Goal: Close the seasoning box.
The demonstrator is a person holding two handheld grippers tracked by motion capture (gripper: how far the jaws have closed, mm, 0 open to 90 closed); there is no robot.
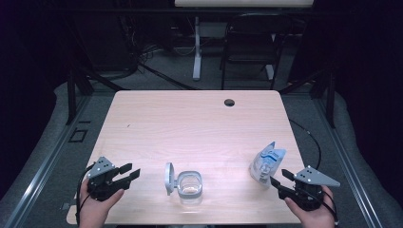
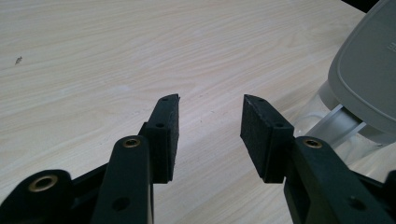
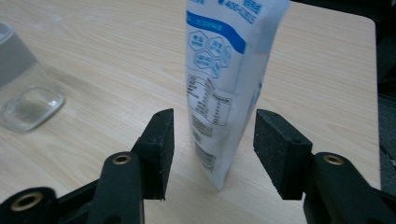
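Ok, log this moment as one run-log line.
left gripper: open, idle | right gripper: open around upright pouch, pads clear | container: lid open

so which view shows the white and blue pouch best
The right gripper view: the pouch stands upright and close between the open right gripper, its print sharp. The high view shows it small, by the table's right edge.

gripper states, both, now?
Left gripper: open, nothing between the jaws.
Right gripper: open, pads either side of the pouch, not pressing it.
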